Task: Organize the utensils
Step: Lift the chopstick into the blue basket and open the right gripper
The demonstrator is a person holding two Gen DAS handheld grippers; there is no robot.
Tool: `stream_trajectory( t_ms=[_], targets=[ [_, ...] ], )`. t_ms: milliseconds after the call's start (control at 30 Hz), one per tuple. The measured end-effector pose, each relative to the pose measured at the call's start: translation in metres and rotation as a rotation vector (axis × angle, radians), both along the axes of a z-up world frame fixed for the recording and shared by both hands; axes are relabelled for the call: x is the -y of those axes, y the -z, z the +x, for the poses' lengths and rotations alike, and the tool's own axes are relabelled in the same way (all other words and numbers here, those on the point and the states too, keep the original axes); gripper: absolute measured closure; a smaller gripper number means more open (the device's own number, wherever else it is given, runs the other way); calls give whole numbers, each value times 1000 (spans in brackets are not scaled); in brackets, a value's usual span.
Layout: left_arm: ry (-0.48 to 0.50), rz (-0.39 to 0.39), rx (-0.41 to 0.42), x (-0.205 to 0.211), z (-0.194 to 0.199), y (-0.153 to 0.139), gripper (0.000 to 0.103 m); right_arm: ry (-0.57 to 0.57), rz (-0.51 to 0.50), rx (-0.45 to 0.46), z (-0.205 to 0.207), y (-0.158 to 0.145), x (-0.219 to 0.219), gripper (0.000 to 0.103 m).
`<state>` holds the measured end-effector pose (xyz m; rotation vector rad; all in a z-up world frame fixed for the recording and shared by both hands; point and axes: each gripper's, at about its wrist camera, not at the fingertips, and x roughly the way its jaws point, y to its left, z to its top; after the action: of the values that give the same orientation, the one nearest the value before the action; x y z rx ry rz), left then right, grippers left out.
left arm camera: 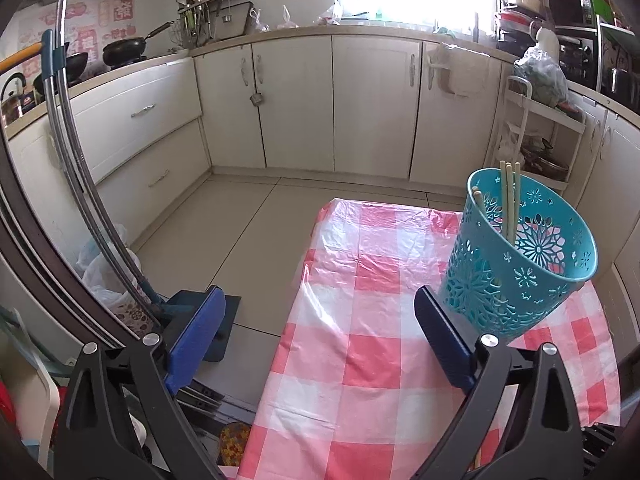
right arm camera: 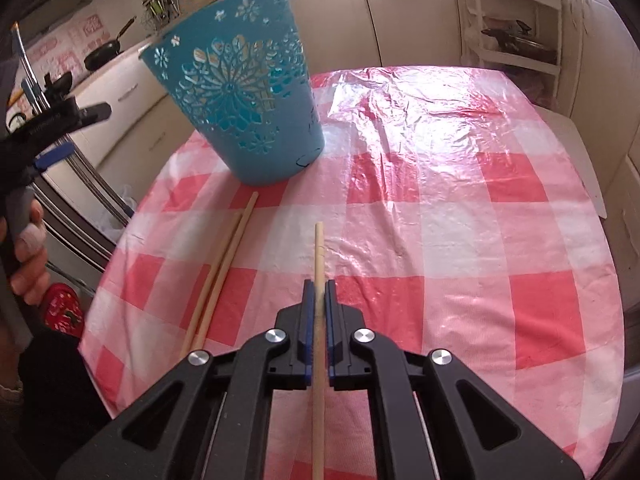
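Observation:
A teal cut-out plastic basket [left arm camera: 520,264] stands on the red-and-white checked tablecloth [left arm camera: 352,364] with several wooden chopsticks [left arm camera: 510,200] upright inside it. My left gripper [left arm camera: 320,296] hangs open at the table's left edge, just left of the basket, with nothing between its fingers. In the right wrist view my right gripper [right arm camera: 319,284] is shut on a single chopstick [right arm camera: 319,248] that points towards the far side, over the tablecloth [right arm camera: 440,220]. Two more chopsticks [right arm camera: 224,264] lie side by side on the cloth to its left, in front of the basket [right arm camera: 240,92]. A hand [right arm camera: 24,240] holds the left gripper [right arm camera: 76,136] at the far left.
Cream kitchen cabinets [left arm camera: 296,104] wrap around the room beyond a tiled floor [left arm camera: 240,232]. A white shelf rack [left arm camera: 536,136] stands at the back right. Metal poles [left arm camera: 80,160] and a dark dustpan [left arm camera: 216,320] stand left of the table, with plastic bags [left arm camera: 104,272] beside them.

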<state>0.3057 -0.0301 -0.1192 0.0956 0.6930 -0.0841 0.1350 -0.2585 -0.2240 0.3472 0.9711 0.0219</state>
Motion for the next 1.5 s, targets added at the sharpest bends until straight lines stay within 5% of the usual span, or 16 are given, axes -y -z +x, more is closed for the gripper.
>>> stream_trajectory(
  t_ms=[267,467,600,833,1067,1500],
  targets=[
    [19,31,-5,10,-3,4,9,13,162,248,-1,-84,16,97],
    [29,37,-5,13,-5,4,8,-2,164,474,48,-166,10,97],
    [27,36,-12,14,-3,6,8,26,127,578,93,-195,-1,97],
    [41,29,-24,16,-1,7,8,133,60,636,146,-188,-9,97],
    [45,13,-24,17,-1,6,8,143,-15,581,165,-156,-11,97],
    [32,18,-33,17,1,9,8,56,-76,504,131,-134,-17,96]
  ],
)
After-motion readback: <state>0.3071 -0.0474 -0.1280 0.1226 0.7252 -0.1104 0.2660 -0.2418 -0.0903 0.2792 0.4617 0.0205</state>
